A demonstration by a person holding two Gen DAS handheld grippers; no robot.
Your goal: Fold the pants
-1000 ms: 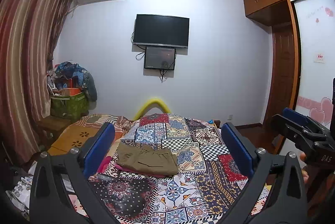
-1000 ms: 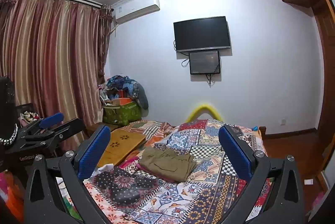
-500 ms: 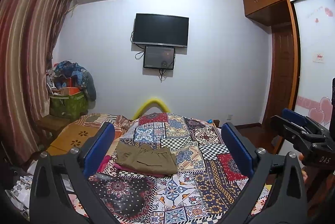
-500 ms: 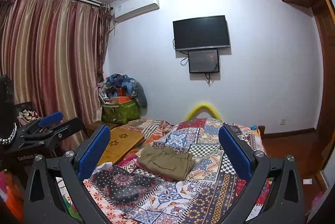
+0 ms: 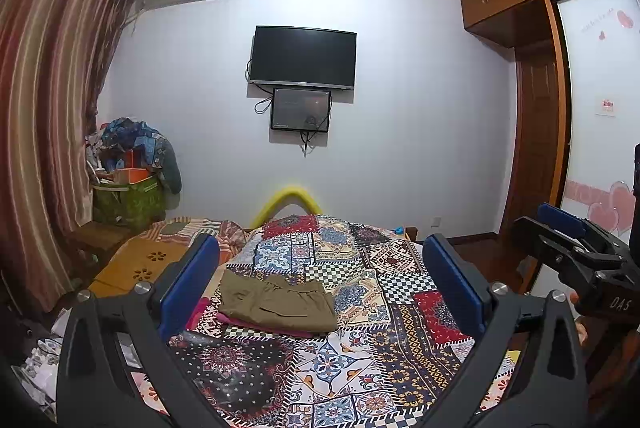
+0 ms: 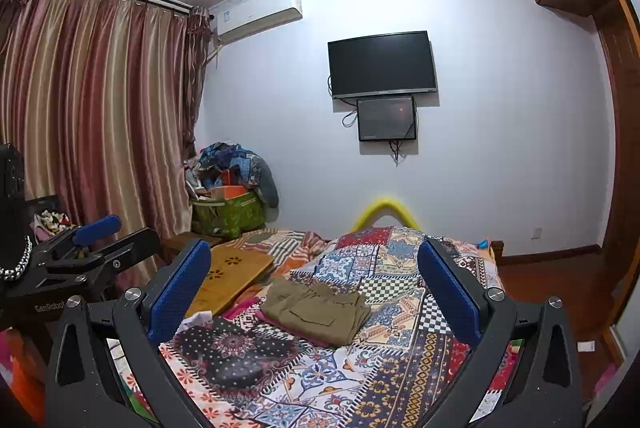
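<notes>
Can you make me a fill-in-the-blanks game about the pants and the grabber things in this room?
1. The folded pants are olive-brown and lie on top of something ____ in color.
2. The left gripper has its jaws wide ____.
3. The right gripper holds ____.
4. The pants rest on a patchwork ____.

Missing words: pink; open; nothing; bedspread

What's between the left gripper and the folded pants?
Only bare patchwork bedspread. In the left wrist view, the open left gripper is held back from the folded olive pants, with nothing else on that stretch.
</notes>
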